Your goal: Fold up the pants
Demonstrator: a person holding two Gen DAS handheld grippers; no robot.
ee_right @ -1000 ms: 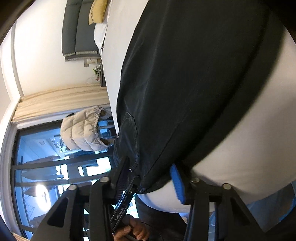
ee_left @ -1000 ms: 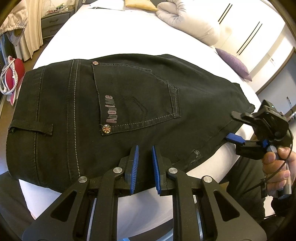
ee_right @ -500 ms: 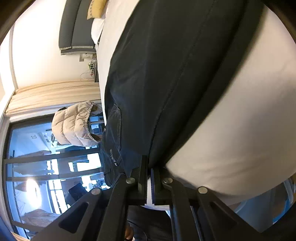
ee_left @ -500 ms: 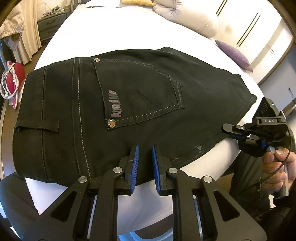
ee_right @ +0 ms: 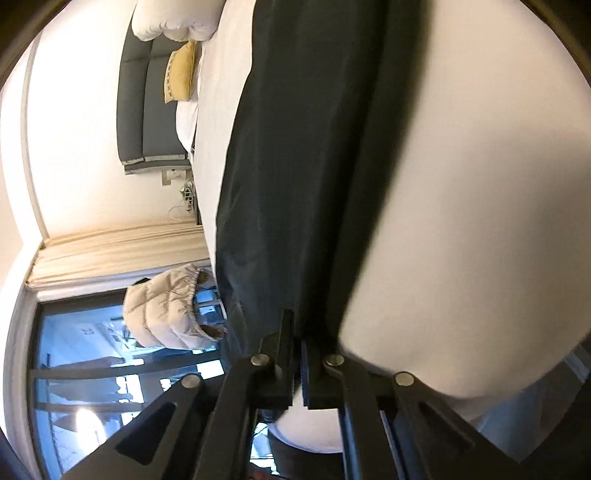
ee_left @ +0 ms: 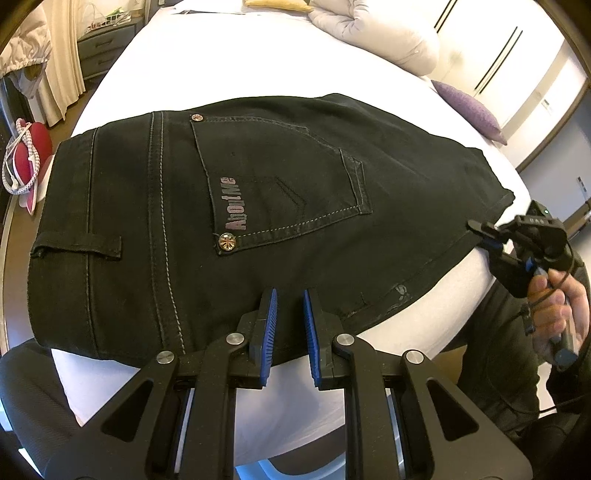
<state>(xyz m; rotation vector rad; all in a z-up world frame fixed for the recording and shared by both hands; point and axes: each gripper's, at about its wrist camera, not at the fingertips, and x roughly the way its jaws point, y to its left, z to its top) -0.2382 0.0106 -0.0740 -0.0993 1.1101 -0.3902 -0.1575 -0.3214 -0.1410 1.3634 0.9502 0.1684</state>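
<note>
Black pants (ee_left: 295, 203) lie folded on the white bed (ee_left: 240, 55), back pocket up and waistband at the left. My left gripper (ee_left: 290, 306) sits on their near edge, its blue pads a narrow gap apart with dark fabric filling that gap. My right gripper (ee_left: 480, 236), held by a hand (ee_left: 561, 314), bites the right-hand hem. In the right wrist view, which is rolled sideways, the right gripper (ee_right: 298, 343) is shut, with the pants (ee_right: 295, 166) running away from between its fingers.
A white duvet (ee_left: 376, 33) and a purple cushion (ee_left: 469, 107) lie at the far end of the bed. A red item (ee_left: 33, 155) and a grey nightstand (ee_left: 107, 48) stand to the left. The grey headboard (ee_right: 147, 92), a yellow pillow (ee_right: 181, 70) and a beige puffer jacket (ee_right: 166, 310) show by the window.
The right gripper's jaws have closed from wide apart onto the pants' hem, and it has shifted along the bed edge. The left gripper has stayed put.
</note>
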